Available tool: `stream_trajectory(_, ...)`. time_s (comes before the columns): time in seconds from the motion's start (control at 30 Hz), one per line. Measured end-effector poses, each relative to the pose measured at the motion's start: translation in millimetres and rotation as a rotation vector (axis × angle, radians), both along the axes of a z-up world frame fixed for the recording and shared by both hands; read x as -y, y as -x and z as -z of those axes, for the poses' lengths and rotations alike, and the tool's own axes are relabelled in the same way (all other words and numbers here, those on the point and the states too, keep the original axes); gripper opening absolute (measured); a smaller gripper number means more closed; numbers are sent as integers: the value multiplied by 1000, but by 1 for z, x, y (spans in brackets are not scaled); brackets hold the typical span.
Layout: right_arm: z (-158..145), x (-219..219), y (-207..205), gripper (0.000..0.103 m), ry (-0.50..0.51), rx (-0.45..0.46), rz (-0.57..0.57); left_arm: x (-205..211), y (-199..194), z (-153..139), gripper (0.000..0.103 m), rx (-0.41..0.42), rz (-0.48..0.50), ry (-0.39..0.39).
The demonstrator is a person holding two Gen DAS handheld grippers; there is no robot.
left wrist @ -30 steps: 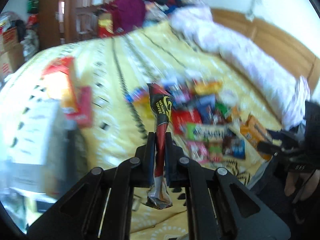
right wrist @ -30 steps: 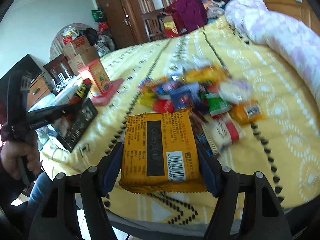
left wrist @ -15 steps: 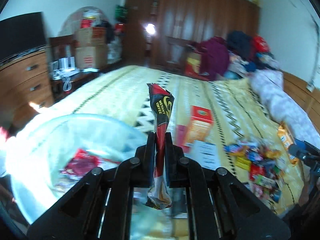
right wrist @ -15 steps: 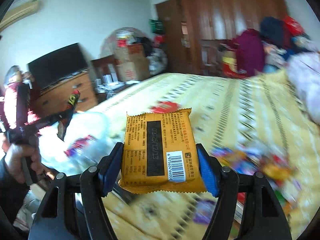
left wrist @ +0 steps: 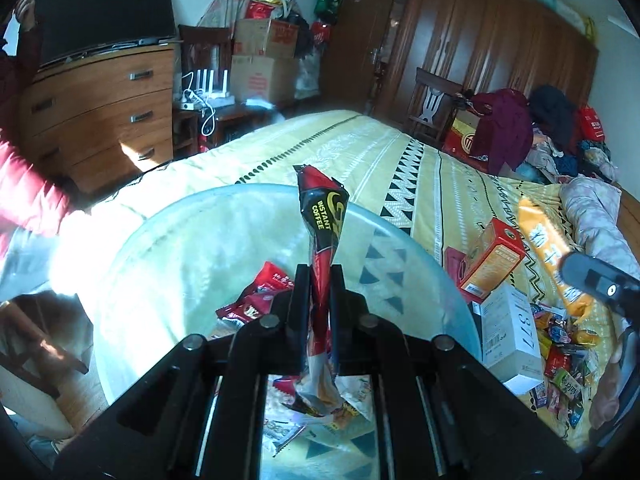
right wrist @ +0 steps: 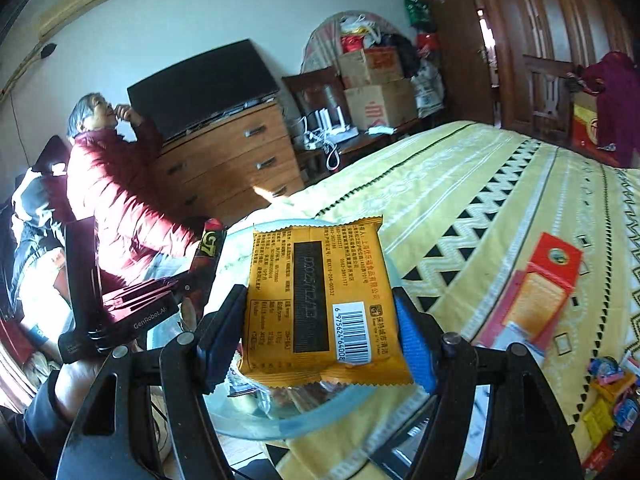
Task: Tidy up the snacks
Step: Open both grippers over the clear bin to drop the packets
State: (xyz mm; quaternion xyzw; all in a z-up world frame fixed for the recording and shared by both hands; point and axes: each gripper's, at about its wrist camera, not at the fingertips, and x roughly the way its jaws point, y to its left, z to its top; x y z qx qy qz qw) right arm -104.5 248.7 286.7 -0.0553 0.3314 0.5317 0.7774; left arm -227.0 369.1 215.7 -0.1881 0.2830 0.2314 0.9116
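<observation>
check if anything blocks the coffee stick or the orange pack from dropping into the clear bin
Nothing visible does. The coffee stick and orange pack are held over the clear bin, whose open mouth shows only a few snack packets at the bottom.

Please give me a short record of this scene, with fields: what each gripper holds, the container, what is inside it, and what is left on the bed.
left gripper: shut on coffee stick, held upright over the bowl
right gripper: shut on orange packet, barcode side to the camera
container: clear bowl at the bed's edge
inside bowl: red packets and other wrappers
bed: orange box, white box, snack pile
background: a person in a red jacket, seated by the dresser
</observation>
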Motion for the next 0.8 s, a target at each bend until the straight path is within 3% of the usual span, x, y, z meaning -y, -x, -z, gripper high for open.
stream_trajectory(0.27, 22, -39, 11, 74, 55, -10, -36, -12, 4, 8, 9, -12, -2, 34)
stream_trajectory(0.8, 30, -54, 9, 74, 76, -22, -51, -18, 7, 14, 9, -19, -1, 45)
